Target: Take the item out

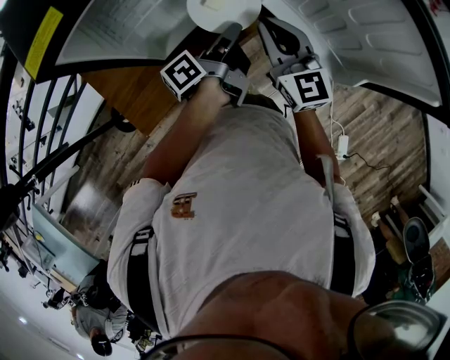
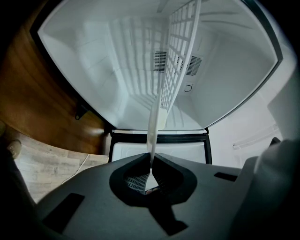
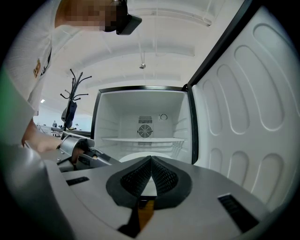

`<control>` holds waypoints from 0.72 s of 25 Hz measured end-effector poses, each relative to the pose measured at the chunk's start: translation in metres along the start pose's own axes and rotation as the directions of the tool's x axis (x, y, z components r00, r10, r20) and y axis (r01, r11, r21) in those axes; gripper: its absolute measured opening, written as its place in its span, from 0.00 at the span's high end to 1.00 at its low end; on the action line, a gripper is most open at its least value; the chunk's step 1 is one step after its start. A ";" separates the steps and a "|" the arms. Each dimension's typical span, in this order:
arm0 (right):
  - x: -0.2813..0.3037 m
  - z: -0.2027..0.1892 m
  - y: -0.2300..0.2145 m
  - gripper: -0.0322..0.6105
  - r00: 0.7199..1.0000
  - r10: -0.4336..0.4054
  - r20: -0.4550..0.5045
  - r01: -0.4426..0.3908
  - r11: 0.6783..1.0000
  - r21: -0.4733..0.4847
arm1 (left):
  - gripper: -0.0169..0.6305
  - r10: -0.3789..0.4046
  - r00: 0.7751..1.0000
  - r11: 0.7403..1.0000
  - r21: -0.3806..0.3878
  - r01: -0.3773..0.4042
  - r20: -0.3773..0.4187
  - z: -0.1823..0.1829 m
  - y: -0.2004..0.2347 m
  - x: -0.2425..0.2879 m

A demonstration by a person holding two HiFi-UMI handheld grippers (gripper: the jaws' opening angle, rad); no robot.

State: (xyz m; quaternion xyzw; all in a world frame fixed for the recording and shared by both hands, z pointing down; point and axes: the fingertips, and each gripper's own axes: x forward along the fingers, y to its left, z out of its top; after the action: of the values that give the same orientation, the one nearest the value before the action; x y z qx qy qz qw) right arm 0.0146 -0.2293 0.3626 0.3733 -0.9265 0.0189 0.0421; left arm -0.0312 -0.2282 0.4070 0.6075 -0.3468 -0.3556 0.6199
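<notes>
your left gripper (image 1: 230,31) (image 2: 151,161) is pinching the rim of the white plate (image 1: 223,10) (image 2: 153,131), which shows edge-on between its closed jaws. the plate is far from you, at the mouth of the open fridge (image 3: 140,112), and in the right gripper view it sits lower than the 1 wire shelf (image 3: 145,139). your right gripper (image 1: 271,31) (image 3: 151,158) is just to the right of the plate, its jaws pressed together on nothing. the fridge door (image 1: 365,35) stands open on the right.
</notes>
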 end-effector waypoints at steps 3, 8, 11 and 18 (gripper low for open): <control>-0.001 0.002 -0.001 0.90 1.000 -0.006 0.008 0.006 1.000 0.003 | 0.93 0.000 1.000 1.000 0.000 0.000 0.002 -0.001 0.000 0.000; -0.001 0.002 0.000 0.90 1.000 -0.002 0.010 0.002 1.000 0.000 | 0.93 -0.001 1.000 1.000 -0.003 0.001 0.007 0.000 0.001 -0.001; -0.001 0.002 0.000 0.90 1.000 -0.005 0.012 0.005 1.000 0.000 | 0.93 0.005 1.000 1.000 -0.002 -0.005 0.010 0.001 0.003 -0.002; -0.002 0.000 0.001 0.90 1.000 -0.004 0.013 0.004 1.000 -0.003 | 0.93 -0.003 1.000 1.000 -0.002 0.003 0.009 0.001 0.001 -0.003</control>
State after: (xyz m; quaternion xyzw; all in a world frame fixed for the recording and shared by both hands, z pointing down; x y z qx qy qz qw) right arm 0.0152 -0.2273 0.3622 0.3752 -0.9261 0.0150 0.0369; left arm -0.0330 -0.2263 0.4082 0.6056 -0.3484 -0.3596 0.6185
